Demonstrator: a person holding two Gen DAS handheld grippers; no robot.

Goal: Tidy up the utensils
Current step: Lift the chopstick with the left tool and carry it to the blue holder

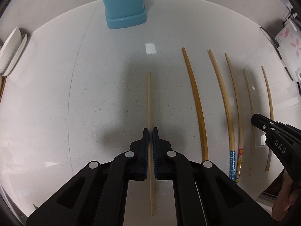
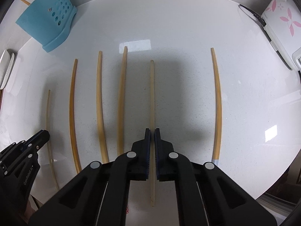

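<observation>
Two tools, both yours, are clamped shut: the left tool (image 1: pixel 150 131) grips a pale chopstick (image 1: pixel 149 98), the right tool (image 2: pixel 152 132) another chopstick (image 2: pixel 152 94). Both sticks lie on the white desk (image 1: pixel 56 103) among loose chopsticks (image 2: pixel 99 94). Beyond stands the blue holder (image 2: pixel 47 20).

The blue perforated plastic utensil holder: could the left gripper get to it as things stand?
Probably yes: the blue perforated plastic utensil holder stands beyond the left gripper across bare white countertop, though it is shut on a pale bamboo chopstick.
</observation>
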